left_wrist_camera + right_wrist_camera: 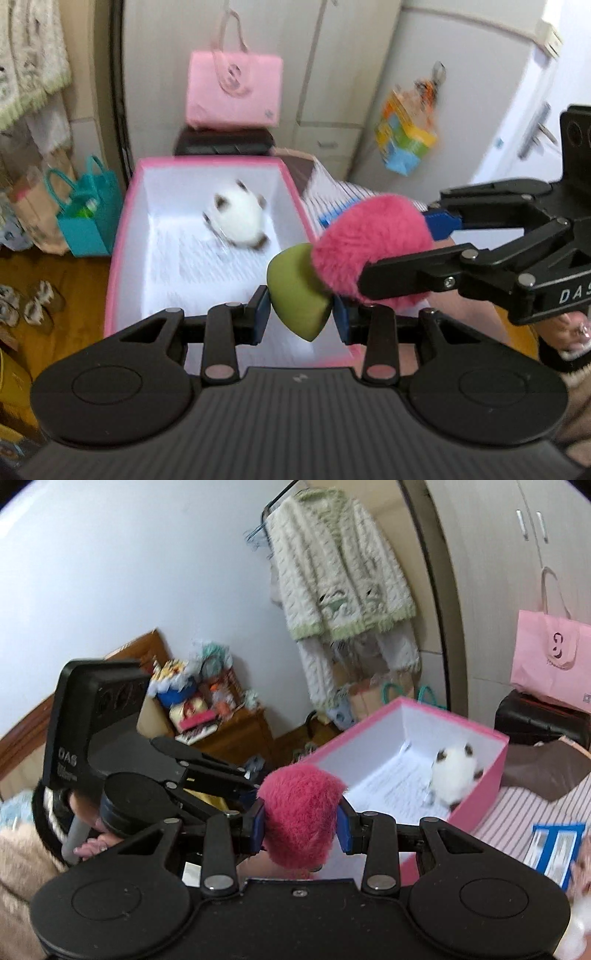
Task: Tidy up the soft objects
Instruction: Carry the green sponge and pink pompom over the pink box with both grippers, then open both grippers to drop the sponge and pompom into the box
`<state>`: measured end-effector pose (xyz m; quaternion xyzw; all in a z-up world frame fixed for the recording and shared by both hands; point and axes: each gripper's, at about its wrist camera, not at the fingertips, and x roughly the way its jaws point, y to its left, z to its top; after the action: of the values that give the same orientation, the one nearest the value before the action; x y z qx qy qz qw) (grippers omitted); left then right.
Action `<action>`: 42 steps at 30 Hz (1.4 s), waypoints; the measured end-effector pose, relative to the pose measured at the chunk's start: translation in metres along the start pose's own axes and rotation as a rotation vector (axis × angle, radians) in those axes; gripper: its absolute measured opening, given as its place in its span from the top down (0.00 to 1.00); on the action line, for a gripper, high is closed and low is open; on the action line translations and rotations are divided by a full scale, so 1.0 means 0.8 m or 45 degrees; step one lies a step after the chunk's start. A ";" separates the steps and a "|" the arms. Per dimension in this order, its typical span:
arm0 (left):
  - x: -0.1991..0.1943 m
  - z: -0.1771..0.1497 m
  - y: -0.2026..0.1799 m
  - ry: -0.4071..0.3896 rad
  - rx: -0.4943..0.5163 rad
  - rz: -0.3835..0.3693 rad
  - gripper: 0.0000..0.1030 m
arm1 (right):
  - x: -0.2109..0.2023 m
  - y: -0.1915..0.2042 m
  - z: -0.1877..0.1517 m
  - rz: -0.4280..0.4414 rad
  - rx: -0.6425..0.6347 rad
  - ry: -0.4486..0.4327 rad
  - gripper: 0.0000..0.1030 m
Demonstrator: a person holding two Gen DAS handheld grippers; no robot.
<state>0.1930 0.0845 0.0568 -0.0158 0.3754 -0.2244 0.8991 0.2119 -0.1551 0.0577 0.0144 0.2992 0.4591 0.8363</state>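
The left gripper pinches a smooth olive-green teardrop sponge at lower centre, while the right gripper squeezes a fluffy magenta pompom. Both look light and squashy, so a mid-body hold should suit. Beyond, a white plush toy lies inside the pink-walled open cardboard box.

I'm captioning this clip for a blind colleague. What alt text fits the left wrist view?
The left claw grips a green teardrop-shaped soft piece over the near edge of an open pink box, which holds a white plush toy. From the right, the right claw holds a fluffy pink pom-pom touching the green piece.
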 end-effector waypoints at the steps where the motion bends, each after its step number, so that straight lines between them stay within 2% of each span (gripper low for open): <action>1: 0.007 0.007 0.007 -0.031 -0.005 0.025 0.65 | 0.006 -0.009 0.007 -0.012 0.012 -0.013 0.59; 5: 0.051 0.027 0.026 -0.118 -0.046 0.114 0.65 | 0.049 -0.033 0.023 -0.120 -0.024 -0.047 0.59; 8: 0.089 0.040 0.043 -0.086 -0.072 0.162 0.66 | 0.081 -0.055 0.029 -0.218 -0.047 -0.038 0.59; 10: 0.107 0.049 0.052 -0.072 -0.074 0.181 0.66 | 0.096 -0.076 0.032 -0.234 -0.027 -0.023 0.59; 14: 0.139 0.064 0.071 -0.022 -0.097 0.239 0.66 | 0.128 -0.107 0.034 -0.268 0.008 0.060 0.60; 17: 0.158 0.070 0.083 0.026 -0.139 0.275 0.66 | 0.150 -0.111 0.033 -0.267 -0.039 0.127 0.60; 21: 0.175 0.072 0.090 0.055 -0.114 0.317 0.66 | 0.178 -0.105 0.030 -0.312 -0.124 0.239 0.60; 25: 0.195 0.075 0.095 0.128 -0.103 0.335 0.65 | 0.203 -0.098 0.032 -0.359 -0.244 0.311 0.59; 28: 0.200 0.075 0.100 0.108 -0.116 0.344 0.61 | 0.214 -0.097 0.034 -0.374 -0.298 0.352 0.56; 30: 0.195 0.074 0.103 0.062 -0.129 0.344 0.59 | 0.214 -0.098 0.030 -0.431 -0.331 0.320 0.55; 32: 0.185 0.074 0.105 0.003 -0.145 0.342 0.59 | 0.205 -0.100 0.027 -0.510 -0.310 0.241 0.55; 34: 0.173 0.072 0.104 -0.030 -0.127 0.329 0.53 | 0.195 -0.105 0.026 -0.489 -0.272 0.214 0.53; 36: 0.161 0.070 0.103 -0.050 -0.127 0.315 0.52 | 0.181 -0.107 0.026 -0.470 -0.216 0.195 0.47; 42: 0.104 0.052 0.090 -0.104 -0.104 0.217 0.49 | 0.119 -0.108 0.020 -0.425 -0.017 0.080 0.47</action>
<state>0.3011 0.1092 0.0170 -0.0296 0.3474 -0.1309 0.9281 0.3235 -0.1271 -0.0012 -0.0553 0.3206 0.3161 0.8912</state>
